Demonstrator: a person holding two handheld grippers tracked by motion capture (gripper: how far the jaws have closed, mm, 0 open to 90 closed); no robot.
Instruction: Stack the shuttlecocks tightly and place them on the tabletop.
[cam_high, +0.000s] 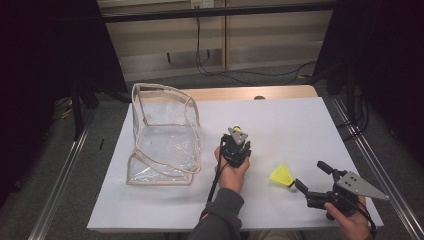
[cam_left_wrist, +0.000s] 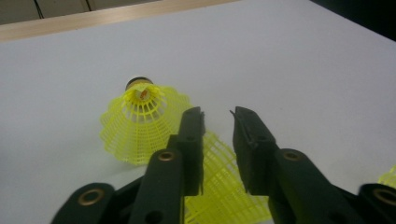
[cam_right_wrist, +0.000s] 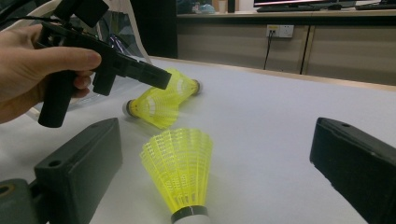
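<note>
On the white table sheet (cam_high: 300, 125), two yellow shuttlecocks (cam_left_wrist: 140, 123) lay touching beneath your left gripper (cam_left_wrist: 217, 114); its jaws stood slightly apart, gripping nothing. You'd have done well to centre them on one skirt before squeezing gently. Your left hand (cam_high: 231, 172) aimed down. Your right gripper (cam_right_wrist: 215, 154) rested released around a third shuttlecock (cam_right_wrist: 180, 168).

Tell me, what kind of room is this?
Probably a lab or office set up for recording: a table under a white sheet between metal frame rails, with wall sockets and desks with monitors behind.
</note>
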